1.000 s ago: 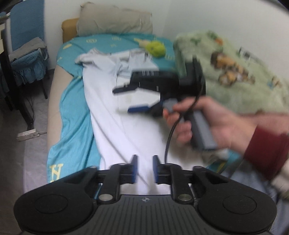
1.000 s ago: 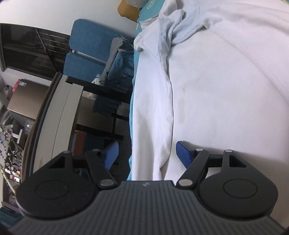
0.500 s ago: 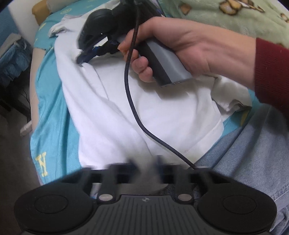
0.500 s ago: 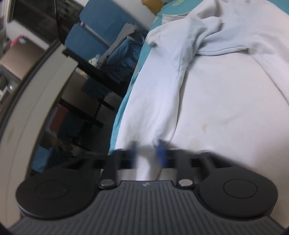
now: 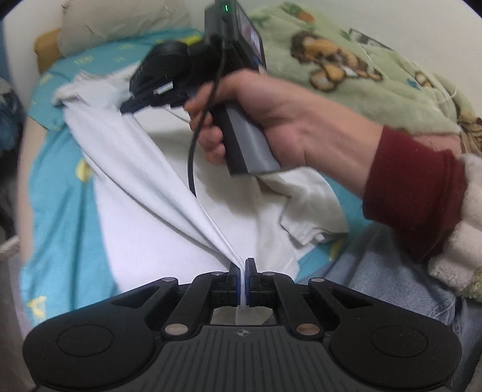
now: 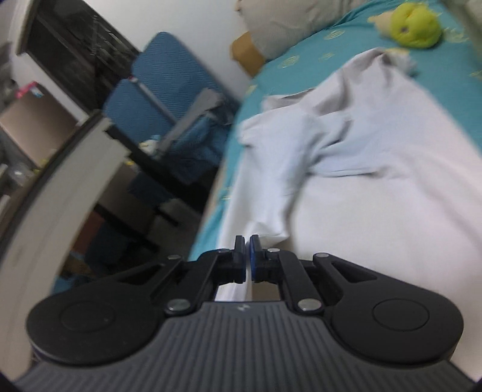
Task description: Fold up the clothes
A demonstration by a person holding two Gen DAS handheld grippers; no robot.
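A white T-shirt point(image 5: 150, 193) lies spread on the turquoise bed sheet point(image 5: 57, 169). My left gripper point(image 5: 242, 265) is shut on the shirt's near hem, and a taut ridge of cloth runs from it up to the far left. At the ridge's far end my right gripper point(image 5: 129, 106), held by a hand with a dark red cuff, pinches the shirt's left edge. In the right wrist view the right gripper point(image 6: 246, 242) is shut on a fold of the white T-shirt point(image 6: 376, 169), whose crumpled collar and sleeve lie ahead.
A green blanket point(image 5: 361, 69) with cartoon prints covers the bed's right side. A beige pillow point(image 6: 289, 21) and a yellow-green plush toy point(image 6: 412, 25) lie at the head. Left of the bed stand a blue chair point(image 6: 162, 87) and a dark desk. The person's jeans point(image 5: 391, 277) are at lower right.
Both grippers have gone from open to shut on the shirt. The right gripper has lifted the left edge, and the cloth between the two grippers is now pulled taut.
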